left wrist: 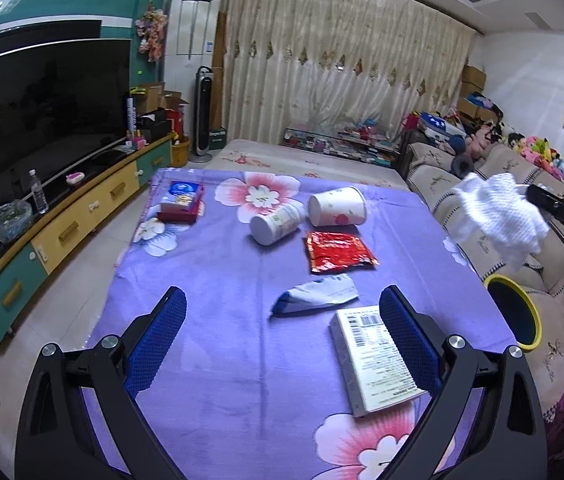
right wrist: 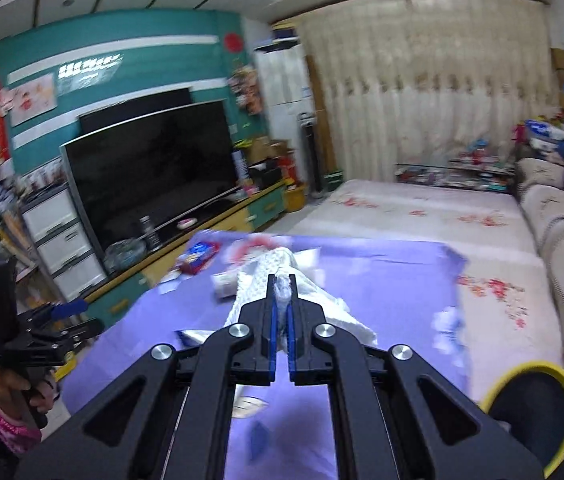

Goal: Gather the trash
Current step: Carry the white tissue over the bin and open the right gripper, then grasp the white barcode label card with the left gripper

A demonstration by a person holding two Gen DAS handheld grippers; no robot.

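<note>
Above the purple flowered surface [right wrist: 382, 280]: crumpled white paper towel [right wrist: 278, 300], light and limp, pinched mid-wad by right gripper [right wrist: 281, 280] fingers; left gripper [left wrist: 282, 312] fingers wide, empty.

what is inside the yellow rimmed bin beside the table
The yellow-rimmed round bin shows only a dark interior in both views. Any contents are lost in shadow, and its far side is cut off.
</note>
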